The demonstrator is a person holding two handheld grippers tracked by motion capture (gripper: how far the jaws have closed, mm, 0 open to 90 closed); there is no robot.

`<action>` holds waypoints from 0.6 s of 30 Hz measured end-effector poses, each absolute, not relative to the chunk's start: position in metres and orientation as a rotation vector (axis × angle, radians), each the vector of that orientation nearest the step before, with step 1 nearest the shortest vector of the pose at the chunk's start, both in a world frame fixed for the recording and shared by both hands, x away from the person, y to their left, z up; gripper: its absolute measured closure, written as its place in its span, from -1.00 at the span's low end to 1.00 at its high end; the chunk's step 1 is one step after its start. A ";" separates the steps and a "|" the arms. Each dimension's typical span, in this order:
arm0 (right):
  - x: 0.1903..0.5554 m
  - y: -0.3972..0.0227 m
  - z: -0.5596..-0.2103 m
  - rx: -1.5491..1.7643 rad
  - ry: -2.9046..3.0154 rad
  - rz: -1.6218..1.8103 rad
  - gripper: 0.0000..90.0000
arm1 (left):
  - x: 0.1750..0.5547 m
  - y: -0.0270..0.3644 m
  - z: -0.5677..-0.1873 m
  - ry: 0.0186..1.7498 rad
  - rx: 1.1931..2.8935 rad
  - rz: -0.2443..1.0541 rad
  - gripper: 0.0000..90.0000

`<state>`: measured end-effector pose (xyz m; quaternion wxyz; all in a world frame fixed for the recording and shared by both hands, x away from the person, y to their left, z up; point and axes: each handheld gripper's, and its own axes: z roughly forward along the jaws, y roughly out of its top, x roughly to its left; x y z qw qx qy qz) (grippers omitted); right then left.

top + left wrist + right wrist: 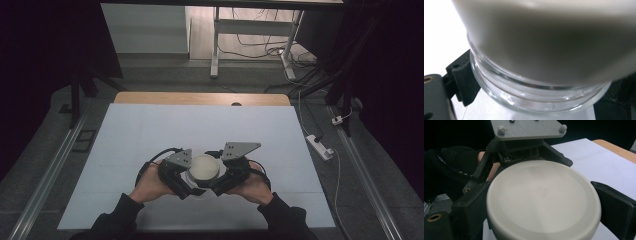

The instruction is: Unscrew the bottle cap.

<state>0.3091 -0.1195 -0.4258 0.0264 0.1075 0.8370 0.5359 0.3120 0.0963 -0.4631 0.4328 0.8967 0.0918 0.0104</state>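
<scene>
The jar [541, 97] stood upright, its lid [542, 200] facing up. My right gripper [220, 180] clamped the lid; my left gripper [187, 182] gripped the glass.

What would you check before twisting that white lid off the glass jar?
1. Right hand-held gripper astride the lid: ok, a jaw at each side.
2. Left hand-held gripper at the glass jar: ok; firmness cannot tell.
3. Lid seated on the jar: ok.
4. Jar upright on the white table sheet: cannot tell.
5. Room around: ok.
</scene>
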 end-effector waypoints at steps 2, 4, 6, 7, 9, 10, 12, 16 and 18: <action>0.309 -0.120 -0.426 0.341 2.581 1.659 -0.84 | 0.313 0.098 -0.464 0.242 2.236 0.032 -0.84; 0.310 -0.121 -0.425 0.343 2.579 1.657 -0.84 | 0.314 0.099 -0.464 0.246 2.236 0.035 -0.84; 0.310 -0.122 -0.425 0.347 2.574 1.656 -0.84 | 0.316 0.101 -0.465 0.265 2.236 0.040 -0.84; 0.310 -0.122 -0.425 0.348 2.573 1.655 -0.84 | 0.316 0.101 -0.465 0.265 2.236 0.040 -0.84; 0.309 -0.123 -0.425 0.352 2.569 1.651 -0.84 | 0.317 0.102 -0.466 0.280 2.239 0.046 -0.84; 0.309 -0.123 -0.425 0.352 2.569 1.651 -0.84 | 0.318 0.102 -0.467 0.287 2.238 0.050 -0.84; 0.309 -0.125 -0.425 0.359 2.563 1.647 -0.84 | 0.319 0.104 -0.468 0.301 2.236 0.058 -0.84; 0.307 -0.127 -0.423 0.360 2.554 1.647 -0.84 | 0.322 0.107 -0.469 0.335 2.228 0.076 -0.84; 0.307 -0.127 -0.423 0.360 2.551 1.646 -0.84 | 0.324 0.108 -0.470 0.356 2.221 0.088 -0.84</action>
